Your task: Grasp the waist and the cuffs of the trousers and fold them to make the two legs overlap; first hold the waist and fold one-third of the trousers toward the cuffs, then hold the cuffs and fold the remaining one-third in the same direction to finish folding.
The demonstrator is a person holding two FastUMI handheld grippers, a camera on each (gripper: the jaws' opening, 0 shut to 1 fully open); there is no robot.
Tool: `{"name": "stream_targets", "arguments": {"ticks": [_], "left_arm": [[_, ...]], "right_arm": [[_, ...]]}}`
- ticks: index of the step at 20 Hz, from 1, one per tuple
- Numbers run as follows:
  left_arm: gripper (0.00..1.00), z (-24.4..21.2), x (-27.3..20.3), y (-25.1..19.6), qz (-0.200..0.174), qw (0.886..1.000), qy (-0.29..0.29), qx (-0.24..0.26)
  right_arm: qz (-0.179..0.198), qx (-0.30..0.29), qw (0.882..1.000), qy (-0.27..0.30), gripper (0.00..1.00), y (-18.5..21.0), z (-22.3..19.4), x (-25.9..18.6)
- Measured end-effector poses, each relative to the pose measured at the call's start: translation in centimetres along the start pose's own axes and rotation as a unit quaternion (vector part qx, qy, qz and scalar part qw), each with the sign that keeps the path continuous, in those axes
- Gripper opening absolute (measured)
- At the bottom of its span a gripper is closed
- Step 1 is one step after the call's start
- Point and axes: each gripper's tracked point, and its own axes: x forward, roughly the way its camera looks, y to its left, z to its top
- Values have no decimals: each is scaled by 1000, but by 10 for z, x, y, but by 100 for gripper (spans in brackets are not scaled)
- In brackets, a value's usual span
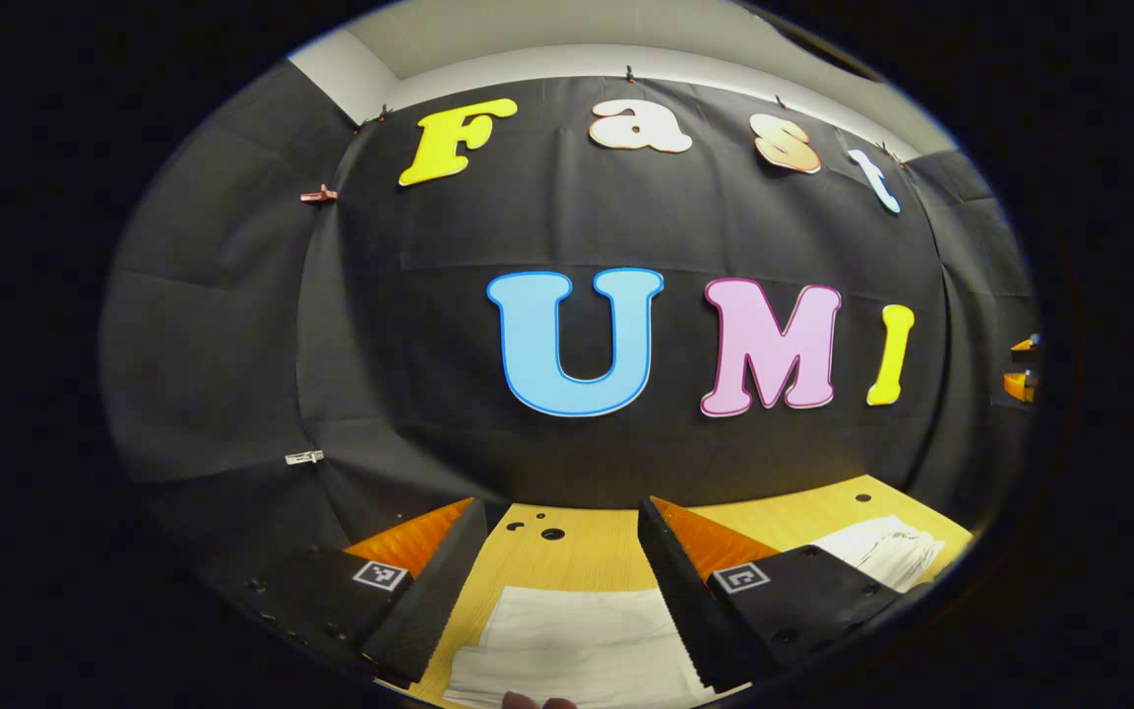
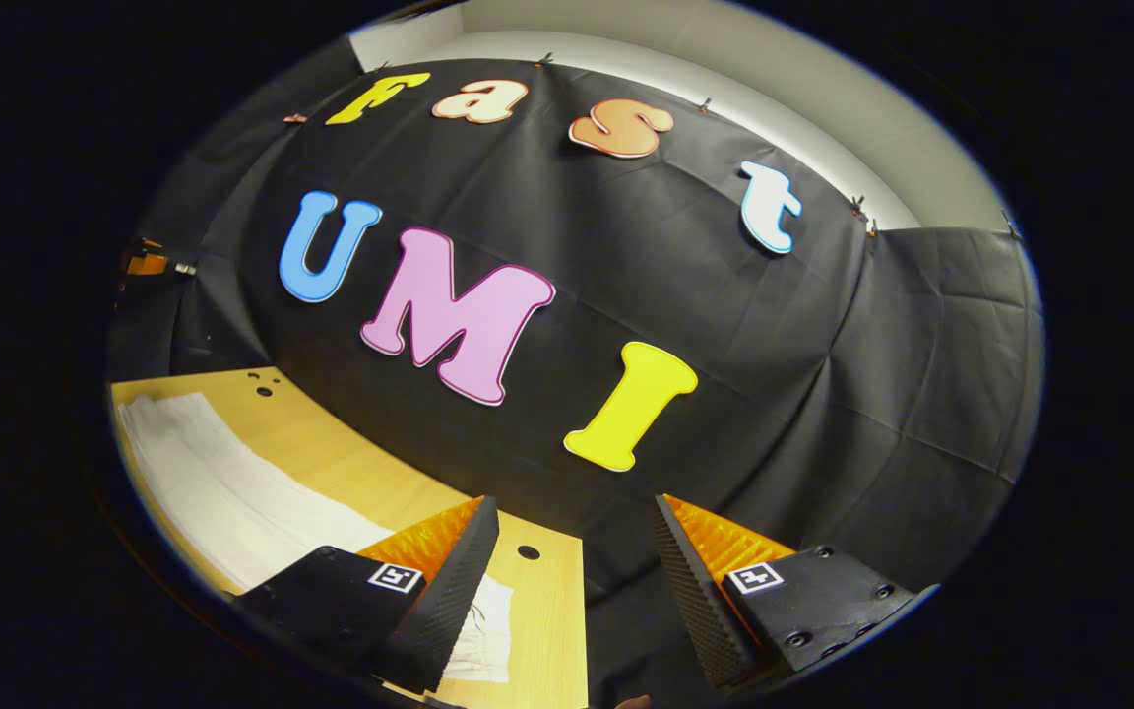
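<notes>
White trousers (image 1: 577, 640) lie flat on the wooden table (image 1: 587, 547), spread under my left gripper (image 1: 563, 537), which hovers open above them with nothing between its fingers. A bunched end of the trousers (image 1: 882, 549) shows at the right of the left gripper view. In the right gripper view the trousers (image 2: 232, 492) stretch along the table (image 2: 350, 463) to the left, one end reaching under the left finger. My right gripper (image 2: 575, 537) is open and empty, held above the table's far corner.
The black cloth wall (image 1: 567, 433) rises right behind the table's far edge. Small round holes (image 1: 552, 533) mark the tabletop near that edge. The table's right end (image 2: 582, 630) drops off beneath my right gripper. An orange object (image 2: 146, 263) sits at the far left.
</notes>
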Motion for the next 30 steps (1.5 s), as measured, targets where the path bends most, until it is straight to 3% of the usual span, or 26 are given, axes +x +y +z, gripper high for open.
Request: {"name": "stream_targets", "arguments": {"ticks": [7, 15, 17, 20, 23, 30], "left_arm": [[100, -74, -18, -8, -64, 990, 64, 108], [98, -197, -50, -2, -143, 947, 179, 227], [99, -226, -58, 4, -160, 928, 208, 265], [98, -272, -67, 8, -198, 890, 255, 322], [99, -312, -75, 14, -237, 858, 290, 352], [98, -378, -65, 38, -295, 772, 353, 439]], "right_arm": [[44, -68, 996, 43, 96, 34, -44, -10], [82, -138, 982, 99, 96, 61, -99, -25], [92, -154, 977, 113, 96, 66, -116, -33], [97, -168, 972, 133, 96, 70, -135, -40], [100, -168, 969, 150, 96, 73, -147, -45], [90, -171, 965, 179, 96, 67, -167, -56]]}}
